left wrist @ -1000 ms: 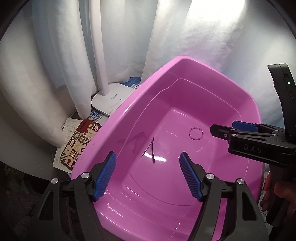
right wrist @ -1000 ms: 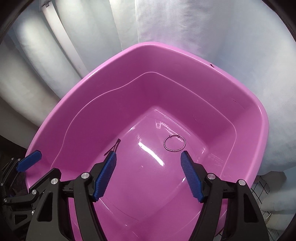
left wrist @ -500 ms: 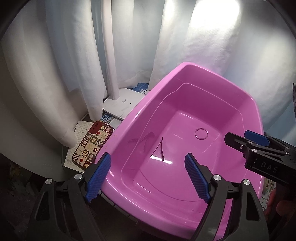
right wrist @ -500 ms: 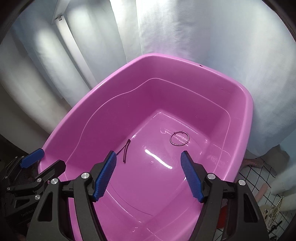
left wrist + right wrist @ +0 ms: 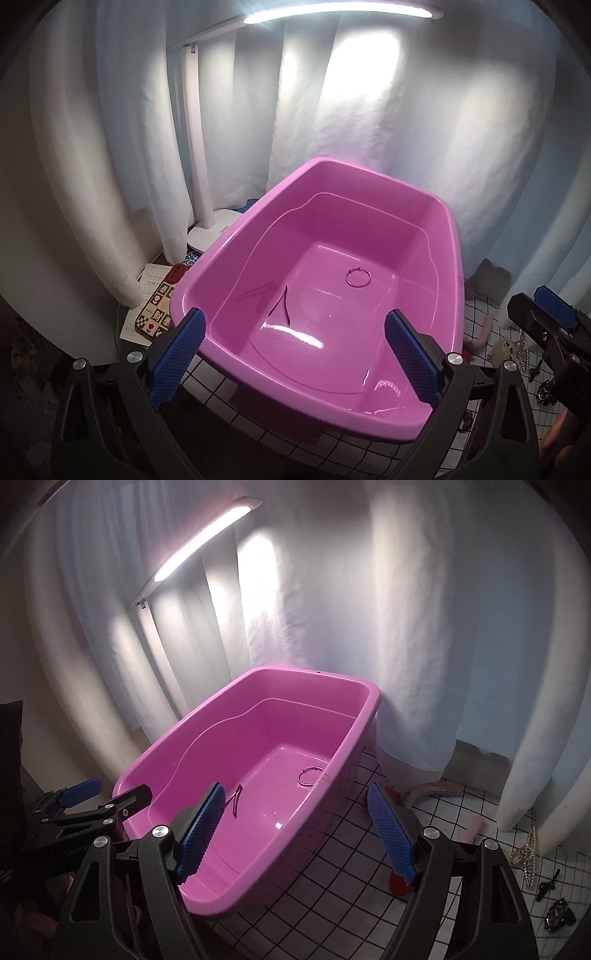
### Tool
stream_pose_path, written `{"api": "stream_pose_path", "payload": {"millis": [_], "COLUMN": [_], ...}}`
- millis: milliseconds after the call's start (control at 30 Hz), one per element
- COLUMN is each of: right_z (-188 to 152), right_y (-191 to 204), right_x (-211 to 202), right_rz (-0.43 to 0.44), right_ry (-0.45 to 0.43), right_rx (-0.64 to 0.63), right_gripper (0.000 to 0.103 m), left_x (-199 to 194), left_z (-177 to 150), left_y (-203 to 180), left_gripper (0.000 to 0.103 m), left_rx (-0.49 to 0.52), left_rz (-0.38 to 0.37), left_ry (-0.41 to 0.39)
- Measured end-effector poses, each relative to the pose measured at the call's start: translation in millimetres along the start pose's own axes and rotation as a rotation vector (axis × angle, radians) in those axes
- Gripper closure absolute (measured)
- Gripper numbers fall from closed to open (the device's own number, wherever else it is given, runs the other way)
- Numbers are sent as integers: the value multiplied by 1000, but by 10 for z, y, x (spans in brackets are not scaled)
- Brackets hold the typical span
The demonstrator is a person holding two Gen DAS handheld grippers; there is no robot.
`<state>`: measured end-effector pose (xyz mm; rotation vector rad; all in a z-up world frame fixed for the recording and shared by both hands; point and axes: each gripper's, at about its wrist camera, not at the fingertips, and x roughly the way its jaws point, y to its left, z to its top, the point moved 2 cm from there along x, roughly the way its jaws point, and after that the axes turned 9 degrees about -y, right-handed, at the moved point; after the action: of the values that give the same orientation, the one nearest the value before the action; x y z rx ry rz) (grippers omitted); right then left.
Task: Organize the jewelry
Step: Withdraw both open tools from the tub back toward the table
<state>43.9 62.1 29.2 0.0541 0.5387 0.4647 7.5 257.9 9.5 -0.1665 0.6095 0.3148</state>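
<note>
Both grippers hang over the near rim of the pink tub (image 5: 369, 417), left gripper (image 5: 295, 354) and right gripper (image 5: 295, 830) with jaws wide, just opening further, nothing between them. Inside lie a thin hoop (image 5: 357, 277) and a dark hairpin (image 5: 282, 304), apart

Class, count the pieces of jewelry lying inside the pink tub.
2. A thin ring-shaped hoop lies on the floor of the pink tub toward its far end. A dark bent hairpin-like piece lies nearer the left wall. The near wall may hide others.
</note>
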Motion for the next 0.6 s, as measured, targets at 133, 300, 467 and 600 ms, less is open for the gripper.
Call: {"api": "stream_pose_path", "payload": {"millis": [133,300,467,600], "right_z": [-289,-647,-1089,-1438], "right_y": [-291,-692,-1095,-1428], "right_x": [-418,-861,-1310,-1652], "right_rz": [-45,-122,-213,-289], "right_ry": [-16,-11,3,25], "right_rx": [40,107,176,231], "right_gripper": [23,23,23,23], "left_x": [-198,-461,-675,-768], "left_z": [-85,-229,-455,-708], "left_y": [-238,-615,-1060,-1397], "left_gripper": [6,6,6,6], "left_rx": [29,79,148,201], "left_rz": [-48,-138,-236,-294], "left_ry": [-26,-57,-59,-37]}}
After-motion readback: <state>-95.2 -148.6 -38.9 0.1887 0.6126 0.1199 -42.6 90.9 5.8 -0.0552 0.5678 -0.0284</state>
